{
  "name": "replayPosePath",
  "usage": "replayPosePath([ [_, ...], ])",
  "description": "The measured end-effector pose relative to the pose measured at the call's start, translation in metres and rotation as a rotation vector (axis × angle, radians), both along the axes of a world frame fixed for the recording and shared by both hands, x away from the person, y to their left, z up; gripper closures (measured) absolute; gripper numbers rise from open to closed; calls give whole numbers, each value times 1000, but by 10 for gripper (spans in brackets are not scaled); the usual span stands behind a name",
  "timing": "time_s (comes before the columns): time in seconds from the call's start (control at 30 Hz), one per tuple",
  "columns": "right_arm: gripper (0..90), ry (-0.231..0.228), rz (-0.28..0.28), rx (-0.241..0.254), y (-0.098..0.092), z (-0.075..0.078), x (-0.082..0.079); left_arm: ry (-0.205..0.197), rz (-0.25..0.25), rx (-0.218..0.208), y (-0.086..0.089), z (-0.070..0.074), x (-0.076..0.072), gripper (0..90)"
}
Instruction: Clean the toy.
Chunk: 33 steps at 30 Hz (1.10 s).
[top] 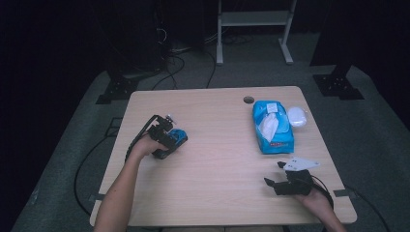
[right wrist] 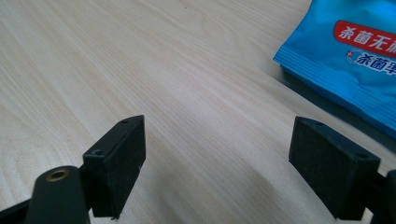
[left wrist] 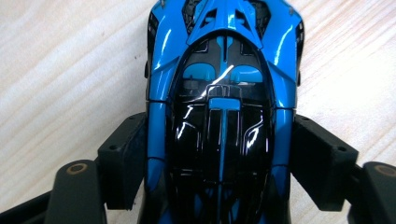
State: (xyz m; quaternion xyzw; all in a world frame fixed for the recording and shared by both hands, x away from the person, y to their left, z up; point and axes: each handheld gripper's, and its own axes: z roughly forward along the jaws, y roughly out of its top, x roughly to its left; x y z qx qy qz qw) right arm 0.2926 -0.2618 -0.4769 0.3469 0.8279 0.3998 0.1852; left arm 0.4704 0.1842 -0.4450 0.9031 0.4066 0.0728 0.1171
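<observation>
Well left of the blue wipes pack (top: 272,126), the left gripper (left wrist: 219,158) straddles a blue toy car (left wrist: 224,93), pads (left wrist: 122,158) seemingly just clear; squeezing likely comes next. Right gripper (right wrist: 217,163) rests spread.

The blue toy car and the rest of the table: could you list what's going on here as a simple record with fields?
Toy car: blue and black toy car, on the table's left half, between the pads of the left tongs
Left tongs grip: pads at the car's flanks; firm contact unclear
Right tongs: right tongs open, nothing between them, low over bare wood
Wipes: blue wipes pack lying flat on the right half
White lid: round white lid beside the pack
Surface: light wooden table
</observation>
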Motion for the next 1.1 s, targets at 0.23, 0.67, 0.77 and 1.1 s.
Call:
replayPosePath([
  [0.23,181,0,-3,4,-2,0,-1,-12,2,-27,3,0,0,256],
  [0.67,181,1,-6,1,-1,0,-1,-69,-1,-82,12,5,-2,280],
  [0.77,181,1,-6,1,-1,0,-1,-93,11,-117,17,10,-3,280],
  [1.1,181,-3,-10,1,-2,0,0,-164,-50,-164,9,32,-14,279],
])
